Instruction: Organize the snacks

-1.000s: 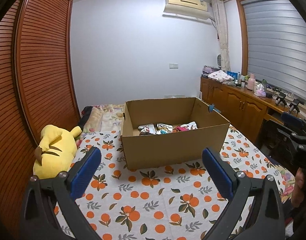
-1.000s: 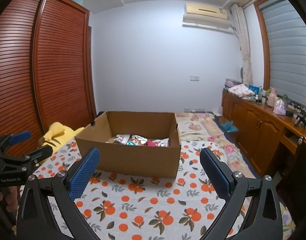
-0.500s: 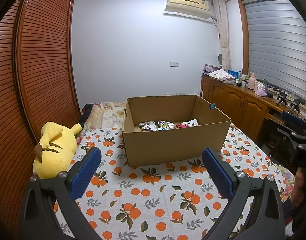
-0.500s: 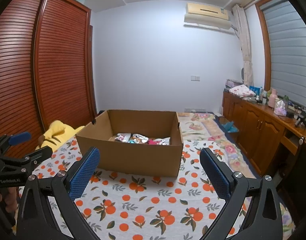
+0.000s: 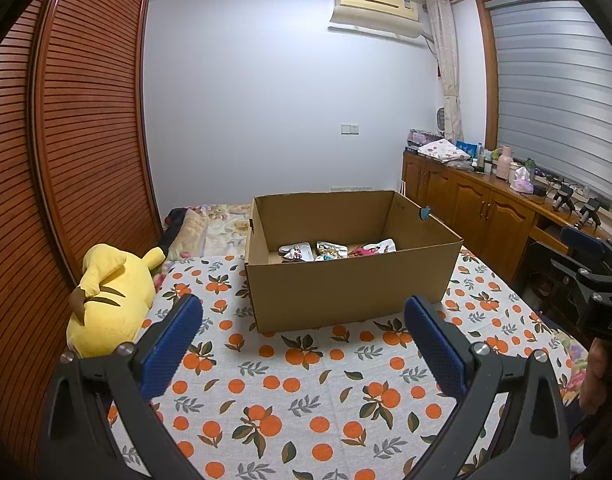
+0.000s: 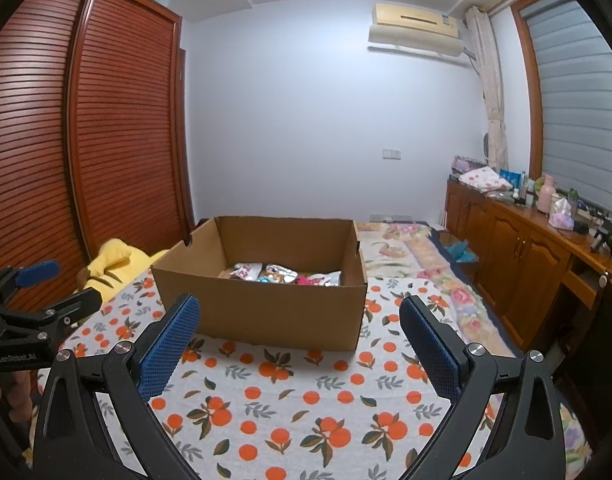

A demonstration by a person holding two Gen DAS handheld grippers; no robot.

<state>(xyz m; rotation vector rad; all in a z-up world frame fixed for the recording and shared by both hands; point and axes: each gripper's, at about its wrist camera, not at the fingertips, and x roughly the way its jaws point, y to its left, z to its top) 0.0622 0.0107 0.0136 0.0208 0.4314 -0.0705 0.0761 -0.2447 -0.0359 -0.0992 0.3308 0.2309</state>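
Observation:
An open cardboard box [image 5: 348, 288] [image 6: 261, 308] stands on the bed with the orange-print sheet. Several snack packets [image 5: 336, 250] [image 6: 283, 274] lie on its floor near the far wall. My left gripper [image 5: 303, 320] hangs open above the sheet, in front of the box, with nothing between its blue pads. My right gripper [image 6: 299, 318] is also open and empty, short of the box's near wall. Each gripper shows at the edge of the other's view, held by a hand.
A yellow plush toy [image 5: 109, 300] lies on the bed left of the box, beside the slatted wardrobe [image 5: 65, 160]. A wooden cabinet [image 6: 522, 264] with clutter on top runs along the right wall. Folded bedding [image 6: 406, 248] lies behind the box.
Both views have risen and drawn back slightly from the box, so more of its inside shows. Both grippers stay open and empty.

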